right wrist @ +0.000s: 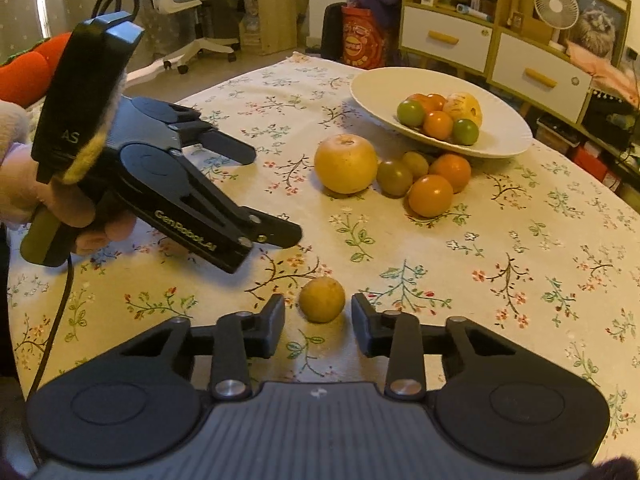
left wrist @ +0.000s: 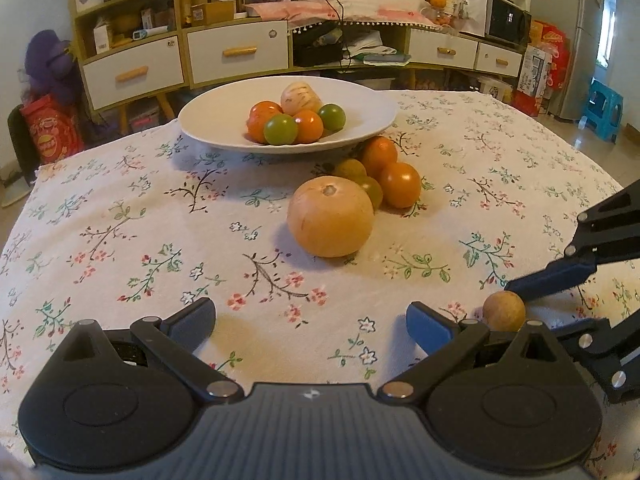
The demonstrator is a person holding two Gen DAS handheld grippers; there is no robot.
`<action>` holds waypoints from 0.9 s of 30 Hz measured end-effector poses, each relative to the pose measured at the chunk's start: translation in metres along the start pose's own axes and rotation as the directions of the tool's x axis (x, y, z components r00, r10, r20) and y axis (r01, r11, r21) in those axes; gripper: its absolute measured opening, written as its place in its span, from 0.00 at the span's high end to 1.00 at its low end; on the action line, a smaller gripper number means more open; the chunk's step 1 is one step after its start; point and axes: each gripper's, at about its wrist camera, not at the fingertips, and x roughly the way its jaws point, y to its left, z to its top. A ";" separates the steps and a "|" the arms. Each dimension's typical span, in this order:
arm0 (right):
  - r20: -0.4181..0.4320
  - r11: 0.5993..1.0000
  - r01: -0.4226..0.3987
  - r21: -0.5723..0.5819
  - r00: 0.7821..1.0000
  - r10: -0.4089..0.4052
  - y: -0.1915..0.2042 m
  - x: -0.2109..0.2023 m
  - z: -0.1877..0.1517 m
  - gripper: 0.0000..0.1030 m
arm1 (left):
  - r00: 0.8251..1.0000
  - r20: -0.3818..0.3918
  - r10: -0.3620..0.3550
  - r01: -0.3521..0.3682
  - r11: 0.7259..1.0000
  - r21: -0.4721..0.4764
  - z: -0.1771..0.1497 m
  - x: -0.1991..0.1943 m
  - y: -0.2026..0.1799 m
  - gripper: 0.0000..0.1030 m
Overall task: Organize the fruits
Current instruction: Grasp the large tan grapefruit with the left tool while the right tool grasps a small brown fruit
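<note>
A small tan round fruit (right wrist: 322, 300) lies on the floral tablecloth between the fingertips of my right gripper (right wrist: 318, 316). A narrow gap shows on each side of it, so the pads are not pressing. In the left wrist view the same fruit (left wrist: 503, 312) sits low right, with a right finger (left wrist: 552, 280) beside it. My left gripper (left wrist: 312, 320) stands wide open over bare cloth, holding nothing. A white bowl (left wrist: 224, 120) at the back holds several orange, green and pale fruits. A large yellow fruit (left wrist: 330, 216) and a cluster of orange and green ones (left wrist: 400, 184) lie in front of the bowl.
A person's hand (right wrist: 48, 200) holds the left gripper (right wrist: 268, 196) at the left of the right wrist view, its cable trailing down. Cabinets with drawers (left wrist: 236, 56) stand behind the table. The table's left edge (left wrist: 36, 176) drops to the floor.
</note>
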 end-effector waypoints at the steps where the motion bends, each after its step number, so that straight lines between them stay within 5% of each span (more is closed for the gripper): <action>1: -0.001 1.000 0.000 -0.001 1.000 0.000 0.000 0.001 0.000 0.73 | 1.000 0.001 0.000 0.000 1.000 0.000 0.001 0.001 0.000 0.17; 15: 0.023 0.998 0.035 0.054 0.999 -0.036 -0.014 0.000 0.007 0.78 | 0.999 0.047 0.013 -0.012 1.000 -0.025 0.018 0.007 -0.009 0.18; 27: 0.040 0.992 0.086 0.097 0.995 -0.090 -0.029 -0.002 0.014 0.78 | 0.998 0.061 0.023 -0.019 0.998 -0.066 0.036 0.016 -0.015 0.43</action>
